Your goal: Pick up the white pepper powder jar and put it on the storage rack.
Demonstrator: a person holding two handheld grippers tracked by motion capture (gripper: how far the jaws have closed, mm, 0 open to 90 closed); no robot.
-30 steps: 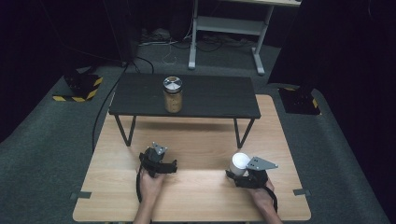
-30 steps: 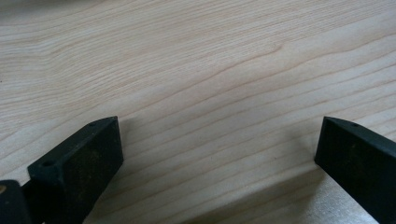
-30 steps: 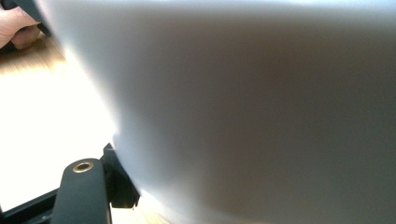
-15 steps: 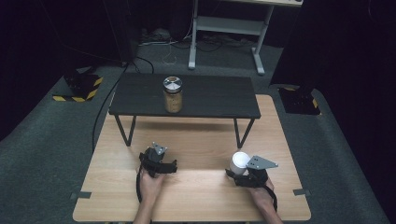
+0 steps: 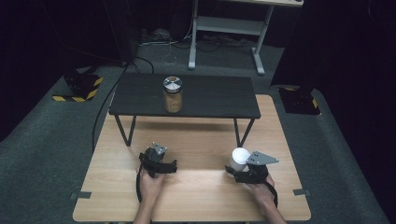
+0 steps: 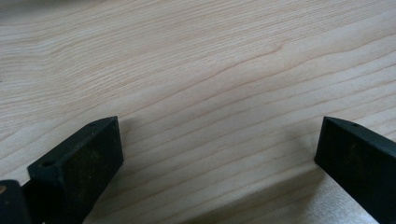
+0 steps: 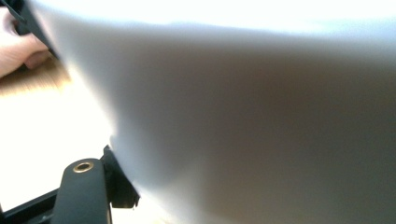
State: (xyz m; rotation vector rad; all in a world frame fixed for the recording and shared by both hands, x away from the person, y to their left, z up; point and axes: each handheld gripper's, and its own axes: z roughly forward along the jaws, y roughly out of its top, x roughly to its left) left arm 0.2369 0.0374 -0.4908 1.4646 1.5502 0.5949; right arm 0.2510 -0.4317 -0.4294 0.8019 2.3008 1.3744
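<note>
The table (image 5: 196,196) was pale blond wood with fine brown grain lines running across it. On it stood a low bench (image 5: 210,98) with a matt black top and thin black legs. The jar (image 5: 172,95) on the bench showed a shiny silver lid over tan, amber-brown contents. The cup (image 5: 238,158) was plain white, shading to grey on its shadowed side in the right gripper view. The left gripper (image 5: 156,156) and the right gripper (image 5: 239,169) were black, each topped by a grey plate; the black pads (image 6: 88,154) carried dusty brownish smudges. The floor (image 5: 42,154) was dark grey-green carpet, with yellow-and-black hazard stripes on a block (image 5: 79,91) at the left.
</note>
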